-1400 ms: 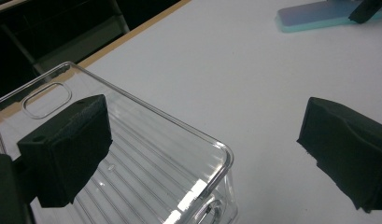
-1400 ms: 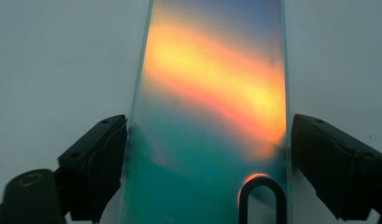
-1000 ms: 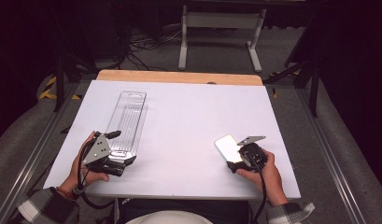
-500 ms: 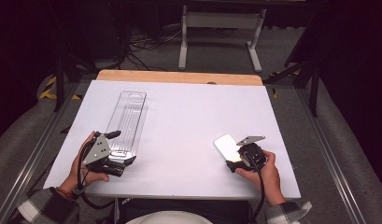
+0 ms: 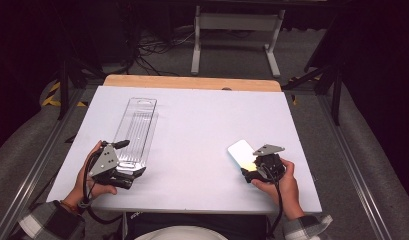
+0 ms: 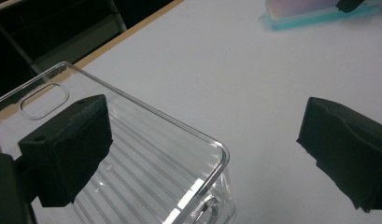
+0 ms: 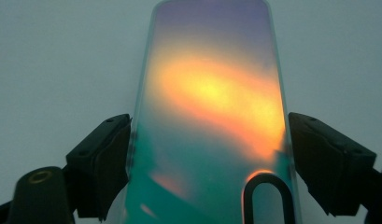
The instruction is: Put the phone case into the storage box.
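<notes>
Pinching the iridescent phone case across its width, right gripper fingers align with its long axis.

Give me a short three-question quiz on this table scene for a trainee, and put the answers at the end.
1. True or false: the clear plastic package touches the iridescent case.
2. What lies between the right tongs? A: the iridescent case. B: a spoon. C: nothing.
3. Are the left tongs open or shut?

Key
1. False: they lie far apart, on opposite sides of the table.
2. A: the right tongs have just been closing, and their pads meet the case's two long edges.
3. Open: one pad hangs over the package, the other over bare table.
</notes>
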Demonstrator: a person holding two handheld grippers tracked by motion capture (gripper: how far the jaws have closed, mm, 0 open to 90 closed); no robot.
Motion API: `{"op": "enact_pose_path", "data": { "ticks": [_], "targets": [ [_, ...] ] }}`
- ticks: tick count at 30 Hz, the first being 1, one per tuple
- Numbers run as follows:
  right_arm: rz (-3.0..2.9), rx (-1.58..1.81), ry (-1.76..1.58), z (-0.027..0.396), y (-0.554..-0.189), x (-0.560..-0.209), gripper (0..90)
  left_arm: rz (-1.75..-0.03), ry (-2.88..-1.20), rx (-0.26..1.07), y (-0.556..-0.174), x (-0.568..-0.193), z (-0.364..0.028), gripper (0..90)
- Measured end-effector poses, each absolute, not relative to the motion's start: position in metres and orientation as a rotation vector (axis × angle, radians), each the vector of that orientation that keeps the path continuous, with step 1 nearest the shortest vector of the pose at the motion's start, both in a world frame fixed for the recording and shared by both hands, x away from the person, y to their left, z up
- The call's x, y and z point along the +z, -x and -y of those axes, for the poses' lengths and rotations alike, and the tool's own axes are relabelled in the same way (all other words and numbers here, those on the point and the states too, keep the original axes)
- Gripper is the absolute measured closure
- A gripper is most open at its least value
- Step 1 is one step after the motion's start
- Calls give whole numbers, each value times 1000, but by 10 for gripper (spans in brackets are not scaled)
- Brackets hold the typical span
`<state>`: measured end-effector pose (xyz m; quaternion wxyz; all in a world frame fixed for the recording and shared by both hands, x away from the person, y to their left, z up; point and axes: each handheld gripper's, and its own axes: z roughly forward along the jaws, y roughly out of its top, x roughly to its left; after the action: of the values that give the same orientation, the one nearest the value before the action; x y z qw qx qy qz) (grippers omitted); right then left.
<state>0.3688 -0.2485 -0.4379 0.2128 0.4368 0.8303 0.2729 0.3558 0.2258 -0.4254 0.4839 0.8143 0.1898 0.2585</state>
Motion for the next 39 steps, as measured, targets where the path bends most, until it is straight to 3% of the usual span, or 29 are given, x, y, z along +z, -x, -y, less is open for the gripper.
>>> {"op": "enact_pose_path", "data": {
  "ticks": [29, 39],
  "targets": [
    [-2191, 983, -1096, 240, -375, -410, 171, -415, -1989, 644, -358, -421, -214, 35],
    [-2190, 1059, -1065, 229, -379, -400, 171, -237, -2029, 809, -354, -412, -191, 92]
  ]
}}
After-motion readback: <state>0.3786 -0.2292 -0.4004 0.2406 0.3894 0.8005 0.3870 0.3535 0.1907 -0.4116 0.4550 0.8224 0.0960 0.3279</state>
